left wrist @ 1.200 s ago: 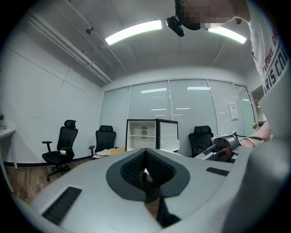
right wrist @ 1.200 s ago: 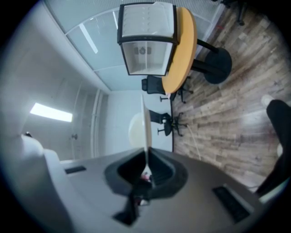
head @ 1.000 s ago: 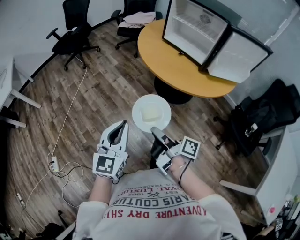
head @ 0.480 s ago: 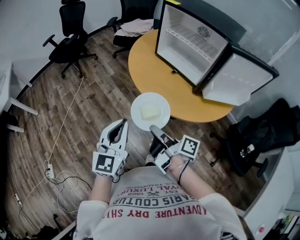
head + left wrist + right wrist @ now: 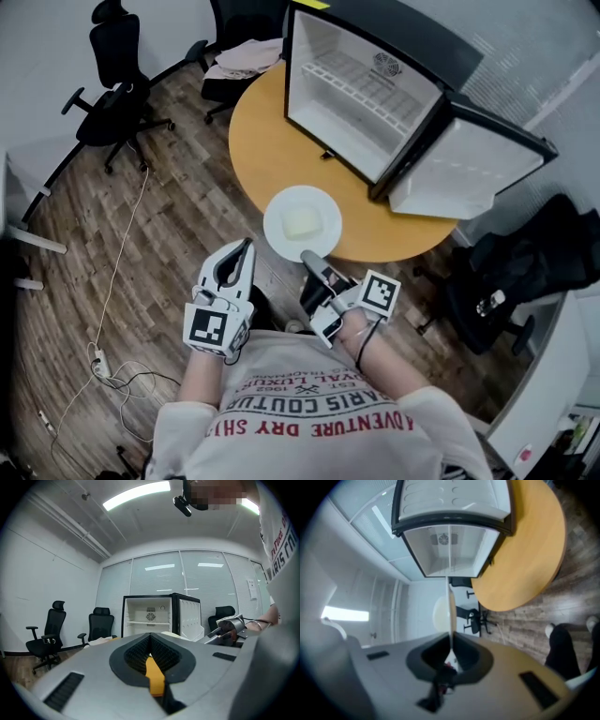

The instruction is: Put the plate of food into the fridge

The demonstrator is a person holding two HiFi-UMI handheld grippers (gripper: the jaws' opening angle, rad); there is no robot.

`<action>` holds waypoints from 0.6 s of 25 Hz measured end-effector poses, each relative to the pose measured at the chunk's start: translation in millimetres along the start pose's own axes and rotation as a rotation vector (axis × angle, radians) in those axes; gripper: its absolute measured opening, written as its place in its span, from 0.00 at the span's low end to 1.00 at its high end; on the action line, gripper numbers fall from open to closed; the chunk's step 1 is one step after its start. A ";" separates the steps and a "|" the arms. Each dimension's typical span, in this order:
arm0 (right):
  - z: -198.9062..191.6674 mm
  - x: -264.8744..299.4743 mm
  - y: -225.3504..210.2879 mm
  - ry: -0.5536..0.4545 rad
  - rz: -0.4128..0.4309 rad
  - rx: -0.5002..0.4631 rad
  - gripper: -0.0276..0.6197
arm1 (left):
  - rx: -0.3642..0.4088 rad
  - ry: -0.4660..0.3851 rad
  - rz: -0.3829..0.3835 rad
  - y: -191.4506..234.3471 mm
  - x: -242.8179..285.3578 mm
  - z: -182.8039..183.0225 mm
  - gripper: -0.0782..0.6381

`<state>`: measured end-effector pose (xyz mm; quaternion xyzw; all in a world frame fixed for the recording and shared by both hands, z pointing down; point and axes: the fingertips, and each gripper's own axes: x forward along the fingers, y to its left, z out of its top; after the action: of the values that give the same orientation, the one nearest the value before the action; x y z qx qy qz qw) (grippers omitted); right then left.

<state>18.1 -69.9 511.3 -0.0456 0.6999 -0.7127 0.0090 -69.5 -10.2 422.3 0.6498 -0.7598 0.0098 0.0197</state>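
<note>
**Q:** What do your grippers have hold of?

**A:** My right gripper (image 5: pixel 309 257) is clamped on the near rim of the plate (image 5: pixel 302 197). Its jaws are almost together, with only the thin rim between them. My left gripper (image 5: pixel 246 247) is closed on nothing, just beside the plate on its left and not touching it.

**Q:** How does the plate lie?

**A:** It is flat and face up, with a pale, squarish slab of food (image 5: pixel 302 226) at its middle. The plate is round, so it has no long axis. It reaches from my jaws away from me, toward the fridge (image 5: pixel 361 94). I hold it in the air over the near edge of the round yellow table (image 5: pixel 267 150).

**Q:** And the room?

**A:** The small fridge stands on that table, white inside. Its door (image 5: pixel 464 169) is swung wide to the right. The floor (image 5: pixel 159 244) is wood plank, and black office chairs (image 5: pixel 103 89) stand at the far left.
</note>
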 end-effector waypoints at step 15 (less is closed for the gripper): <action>104.4 61.3 3.4 -0.372 -0.014 0.027 0.10 | 0.023 0.001 -0.344 54.7 151.3 10.4 0.15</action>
<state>-35.0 -178.8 512.8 -0.1815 0.6762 -0.7014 0.1340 -147.1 -151.5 418.9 0.7703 -0.6373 0.0155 0.0140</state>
